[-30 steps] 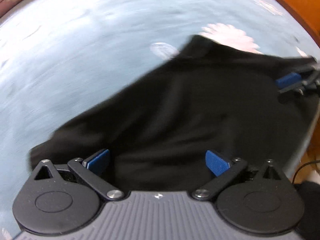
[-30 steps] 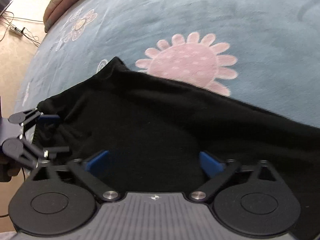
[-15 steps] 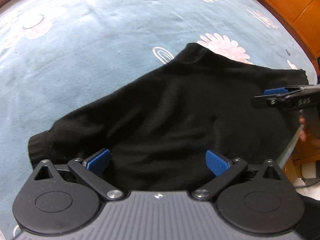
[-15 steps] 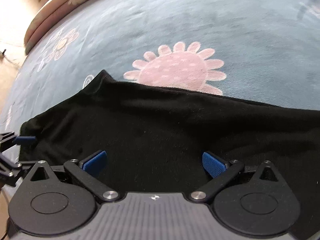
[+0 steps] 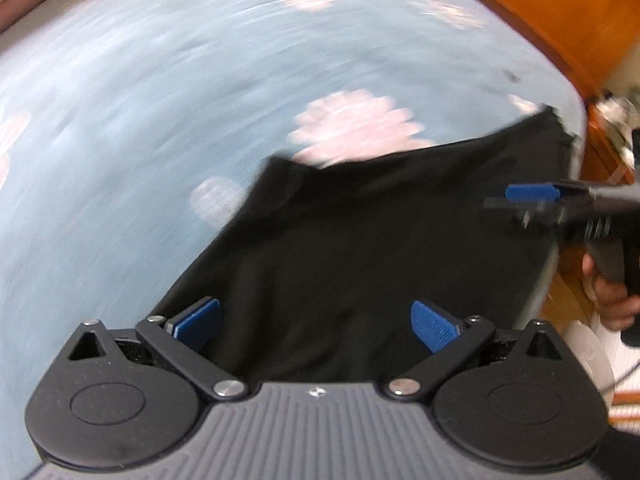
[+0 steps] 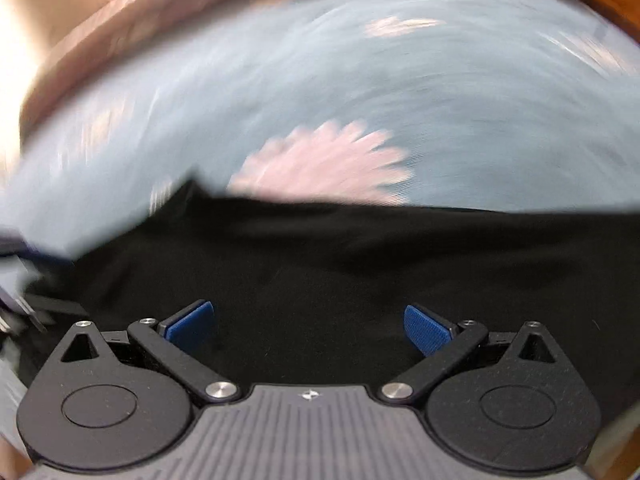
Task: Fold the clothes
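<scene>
A black garment (image 5: 360,248) is lying spread out on a pale blue bedspread (image 5: 120,120) printed with pink flowers, and it is taking up the near half of both wrist views. The cloth is looking plain, matte and dark, with no print showing. In the left wrist view its far edge is running from about 10 o'clock up to a corner at 2 o'clock, near the rim of the bed, and a small point of fabric is sticking up at about 11 o'clock. A pink flower (image 5: 352,128) is peeking out just beyond that edge. In the right wrist view the same far edge is lying nearly level across the middle, with the flower (image 6: 324,164) at 12 o'clock touching it.

The left gripper (image 5: 316,320) is hovering over the garment with its blue fingers (image 5: 434,326) spread wide and grasping nothing. The right gripper (image 6: 308,324) is likewise standing released above the black cloth, its fingers (image 6: 424,330) apart. From the left wrist view the right gripper is showing at 3 o'clock, with a hand (image 5: 608,300) wrapped round its grip. Both pictures are smeared by motion.
</scene>
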